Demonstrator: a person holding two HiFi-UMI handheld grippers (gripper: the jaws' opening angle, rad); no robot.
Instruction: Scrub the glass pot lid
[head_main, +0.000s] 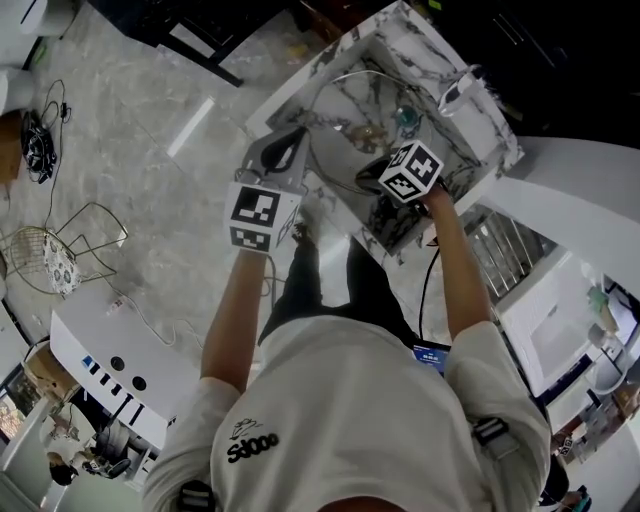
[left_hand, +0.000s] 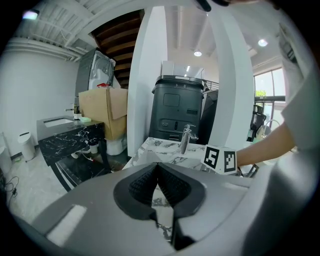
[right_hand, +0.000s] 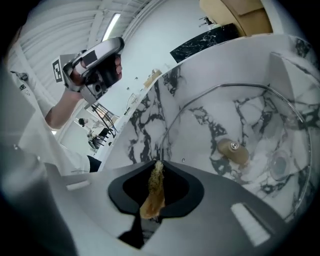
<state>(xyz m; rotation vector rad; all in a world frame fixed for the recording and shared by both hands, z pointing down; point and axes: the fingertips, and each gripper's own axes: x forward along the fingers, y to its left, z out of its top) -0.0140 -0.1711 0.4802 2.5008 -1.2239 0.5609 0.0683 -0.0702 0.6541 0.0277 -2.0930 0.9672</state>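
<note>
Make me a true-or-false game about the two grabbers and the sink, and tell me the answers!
1. The right gripper has a sponge pinched between its jaws. True.
2. The left gripper is holding the glass lid. False: its jaws are together with nothing between them, and it is held up beside the sink.
3. The glass lid is inside the marble sink. True.
4. The sponge is pressing on the lid's knob. False: the knob sits clear of the sponge, off to one side of it.
</note>
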